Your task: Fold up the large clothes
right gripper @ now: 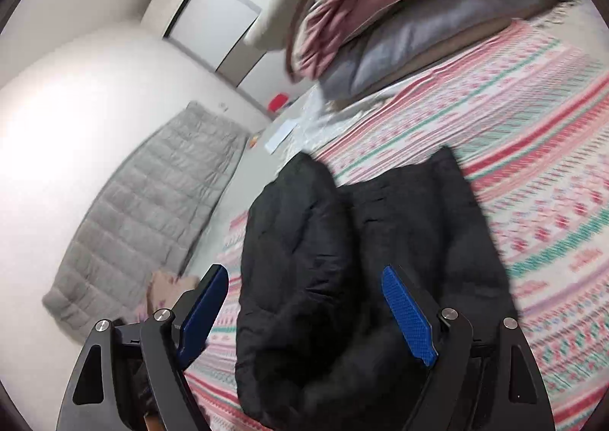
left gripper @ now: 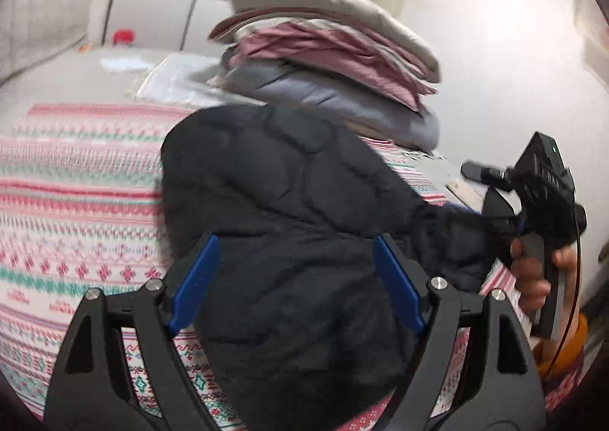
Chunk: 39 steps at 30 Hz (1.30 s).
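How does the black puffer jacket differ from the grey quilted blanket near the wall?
The black puffer jacket is dark and thick, with wide puffy panels; the grey quilted blanket is pale and thin, stitched in small squares. The jacket lies bunched in folds on the patterned bedspread, between the open fingers of both grippers; the blanket is spread flat beside the bed, apart from them. Both are quilted textiles.

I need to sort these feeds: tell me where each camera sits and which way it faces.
Left wrist: behind the open left claw, facing the black puffer jacket, bedding stack behind; the right hand shows.
Right wrist: behind the open right claw, above the jacket, toward the grey quilt.
Shared: jacket, patterned blanket, bedding stack.
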Available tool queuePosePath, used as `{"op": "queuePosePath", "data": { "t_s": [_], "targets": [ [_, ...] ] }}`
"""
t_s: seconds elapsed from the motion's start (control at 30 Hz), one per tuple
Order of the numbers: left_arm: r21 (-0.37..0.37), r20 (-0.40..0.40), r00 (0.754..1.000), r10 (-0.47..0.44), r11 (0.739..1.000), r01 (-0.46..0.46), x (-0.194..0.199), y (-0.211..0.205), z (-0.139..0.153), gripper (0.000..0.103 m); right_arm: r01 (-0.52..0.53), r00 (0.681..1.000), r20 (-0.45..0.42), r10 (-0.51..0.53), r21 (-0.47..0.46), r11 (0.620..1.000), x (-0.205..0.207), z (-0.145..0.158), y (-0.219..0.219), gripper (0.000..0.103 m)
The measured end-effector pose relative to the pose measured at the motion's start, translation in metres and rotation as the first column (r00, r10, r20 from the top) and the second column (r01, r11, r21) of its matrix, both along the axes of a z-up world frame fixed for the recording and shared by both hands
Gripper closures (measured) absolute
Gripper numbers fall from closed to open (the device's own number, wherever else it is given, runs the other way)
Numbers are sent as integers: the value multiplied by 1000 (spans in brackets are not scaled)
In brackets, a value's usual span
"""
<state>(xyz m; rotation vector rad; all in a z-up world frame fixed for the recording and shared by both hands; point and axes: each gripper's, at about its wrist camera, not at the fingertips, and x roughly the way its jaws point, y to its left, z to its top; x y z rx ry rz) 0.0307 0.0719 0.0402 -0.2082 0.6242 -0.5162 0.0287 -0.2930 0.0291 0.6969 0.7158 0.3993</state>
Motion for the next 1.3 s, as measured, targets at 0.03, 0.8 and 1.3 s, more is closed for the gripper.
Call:
{"op": "queuePosePath", "data": {
  "t_s": [0.03,0.8,1.3],
  "targets": [
    [1,-10,1000,13,1000,-13,2,2,-4,20,-16,1000,-21,15,-26,1000,8,-4,10,18],
    [83,-7,955,-297,951,296,-11,-83,-42,27,-109,994,1,110,-122,987,-58,-21,-8,25],
    [192,-9,922,-388,904,382,-19,-96,-46,27,16,980,-198,-22,-32,999,33,-45,10,34]
  ]
}}
